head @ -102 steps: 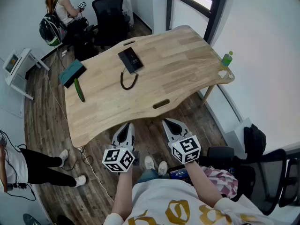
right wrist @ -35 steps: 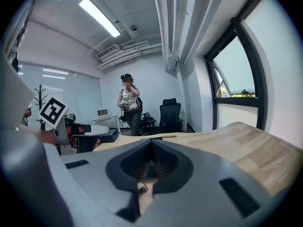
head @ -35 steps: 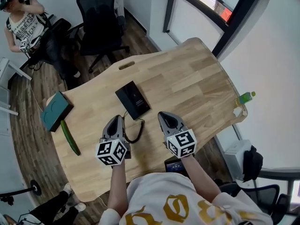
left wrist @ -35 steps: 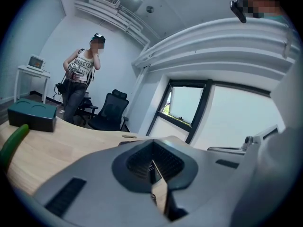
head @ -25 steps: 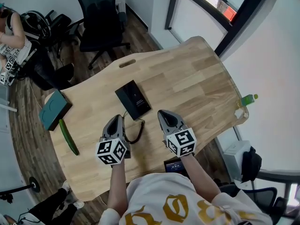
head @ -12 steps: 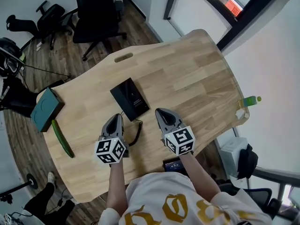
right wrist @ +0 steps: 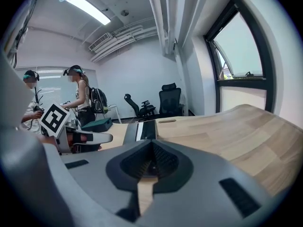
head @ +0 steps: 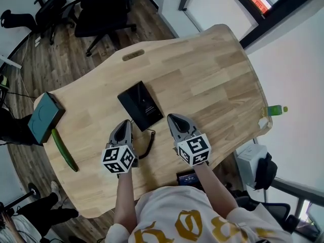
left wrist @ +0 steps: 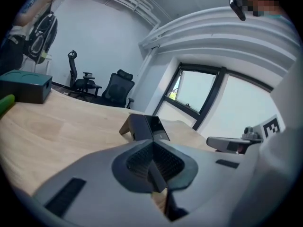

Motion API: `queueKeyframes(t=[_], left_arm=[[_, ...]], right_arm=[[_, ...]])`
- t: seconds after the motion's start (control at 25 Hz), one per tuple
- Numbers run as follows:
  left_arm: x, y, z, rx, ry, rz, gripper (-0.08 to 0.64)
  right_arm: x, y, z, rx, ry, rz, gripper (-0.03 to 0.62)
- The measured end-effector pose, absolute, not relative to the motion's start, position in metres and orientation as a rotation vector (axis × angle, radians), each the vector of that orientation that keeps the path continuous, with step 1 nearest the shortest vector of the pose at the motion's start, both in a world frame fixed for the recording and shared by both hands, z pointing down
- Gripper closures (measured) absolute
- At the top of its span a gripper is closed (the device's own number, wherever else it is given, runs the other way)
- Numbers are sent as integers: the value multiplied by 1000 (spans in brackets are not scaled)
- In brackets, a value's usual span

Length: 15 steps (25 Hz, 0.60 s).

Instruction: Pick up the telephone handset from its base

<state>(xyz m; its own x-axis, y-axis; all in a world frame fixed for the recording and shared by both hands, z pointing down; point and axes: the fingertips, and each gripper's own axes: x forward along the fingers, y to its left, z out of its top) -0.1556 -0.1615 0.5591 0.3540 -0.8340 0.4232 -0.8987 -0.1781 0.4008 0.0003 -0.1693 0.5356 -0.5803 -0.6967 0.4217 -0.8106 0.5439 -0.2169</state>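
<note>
A black telephone (head: 140, 105) lies flat on the wooden table (head: 212, 80), its handset resting on the base and hard to tell apart from it. Its coiled black cord (head: 148, 146) curls toward me between the two grippers. My left gripper (head: 123, 127) hovers just short of the phone's near left corner, jaws shut on nothing. My right gripper (head: 175, 119) hangs to the right of the phone's near end, also shut and empty. The phone (left wrist: 144, 126) lies straight ahead in the left gripper view, and the phone (right wrist: 146, 129) sits just beyond the jaws in the right gripper view.
A teal box (head: 45, 116) and a green cucumber (head: 63, 150) lie at the table's left edge. A green bottle (head: 276, 109) stands beyond the right edge. Black office chairs (head: 104, 6) stand past the far side. People (right wrist: 80, 100) stand far off.
Both grippers have sunk toward the table and edged closer to the phone. Their jaws stay shut. The phone and cord have not moved.
</note>
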Motion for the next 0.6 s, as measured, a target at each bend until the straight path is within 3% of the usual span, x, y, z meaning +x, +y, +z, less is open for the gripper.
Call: queueKeyframes(t=[0.4,0.6], left_arm=[[-155,-171,578,1995,-1460,124,552],[-152,-172,585,1954,-1412,83,491]], right_arm=[[-1,-175,562,1230,-2454,609,588],[0,-178,571,1213,-2445,627,588]])
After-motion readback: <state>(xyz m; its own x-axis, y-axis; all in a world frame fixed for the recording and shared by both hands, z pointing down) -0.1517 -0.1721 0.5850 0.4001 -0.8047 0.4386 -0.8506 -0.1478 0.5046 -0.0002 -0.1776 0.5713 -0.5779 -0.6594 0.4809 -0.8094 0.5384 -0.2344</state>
